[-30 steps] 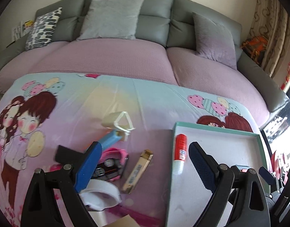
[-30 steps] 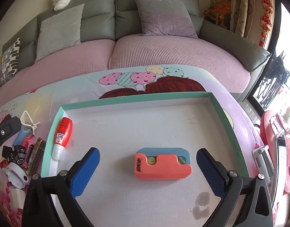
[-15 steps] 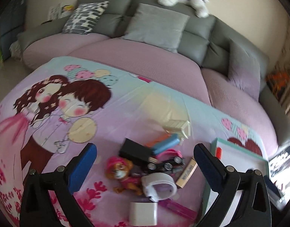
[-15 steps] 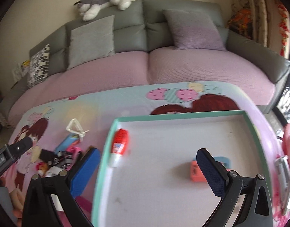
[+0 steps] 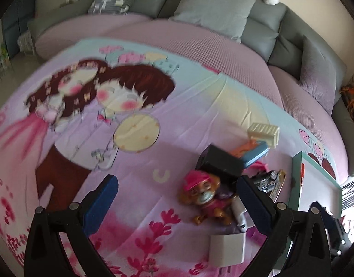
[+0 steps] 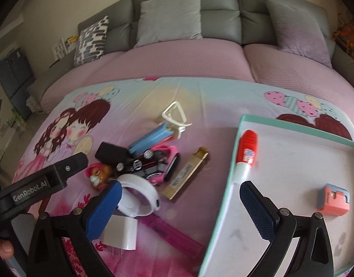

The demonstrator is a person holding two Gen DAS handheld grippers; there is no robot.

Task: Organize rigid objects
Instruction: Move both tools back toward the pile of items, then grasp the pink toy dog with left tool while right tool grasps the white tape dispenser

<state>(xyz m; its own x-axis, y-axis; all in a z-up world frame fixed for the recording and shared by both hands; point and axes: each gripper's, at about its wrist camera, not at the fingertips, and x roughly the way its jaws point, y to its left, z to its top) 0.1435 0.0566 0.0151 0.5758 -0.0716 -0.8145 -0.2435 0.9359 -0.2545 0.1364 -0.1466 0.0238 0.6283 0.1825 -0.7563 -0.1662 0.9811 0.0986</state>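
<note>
A teal-rimmed white tray [image 6: 237, 154] lies at the right and holds a red glue bottle [image 6: 245, 154] and a pink-blue sharpener [image 6: 333, 199]. Left of it is a pile: pup toy [image 5: 203, 196], black box [image 5: 219, 161], toy car [image 6: 151, 164], white tape ring [image 6: 140, 196], gold bar [image 6: 186, 175], blue case [image 6: 151, 139], white cube [image 5: 226, 247]. My left gripper [image 5: 177, 204] is open, hovering just left of the pup toy. My right gripper [image 6: 180, 207] is open above the pile's right edge and the tray rim.
The cartoon-print cloth [image 5: 130, 106] covers the table. A grey-and-pink sofa [image 6: 188, 53] with cushions runs along the back. A cream plastic clip [image 6: 173, 115] lies at the pile's far side. The left gripper's body [image 6: 38, 184] shows in the right wrist view.
Both grippers have swung left, away from the tray and toward the pile. The left one now faces the pup toy; the right one now straddles the tray's left rim.
</note>
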